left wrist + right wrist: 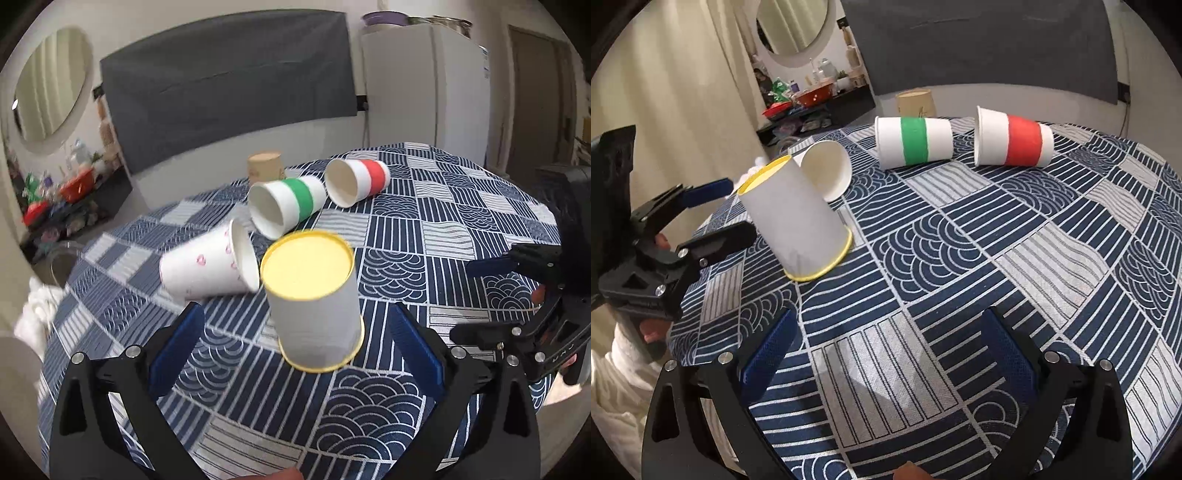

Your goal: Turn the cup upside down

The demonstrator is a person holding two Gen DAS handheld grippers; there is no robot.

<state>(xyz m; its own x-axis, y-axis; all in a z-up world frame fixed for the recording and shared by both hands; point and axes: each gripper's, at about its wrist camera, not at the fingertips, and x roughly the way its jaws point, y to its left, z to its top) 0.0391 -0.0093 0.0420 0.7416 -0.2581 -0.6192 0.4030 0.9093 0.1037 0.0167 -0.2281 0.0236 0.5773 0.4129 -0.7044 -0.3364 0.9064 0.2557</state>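
A white paper cup with yellow rims (314, 302) stands upside down on the blue patterned tablecloth (424, 236), its yellow base up. My left gripper (295, 347) is open, its blue pads either side of the cup and apart from it. The cup also shows in the right wrist view (798, 218), with the left gripper (727, 210) just to its left. My right gripper (886, 350) is open and empty over bare cloth; it also shows at the right edge of the left wrist view (480, 299).
Three cups lie on their sides behind: a white one with pink marks (207, 266), a green-banded one (288, 206) and a red-banded one (358, 181). A brown cup (264, 168) stands upside down at the far table edge. A fridge (424, 92) stands beyond.
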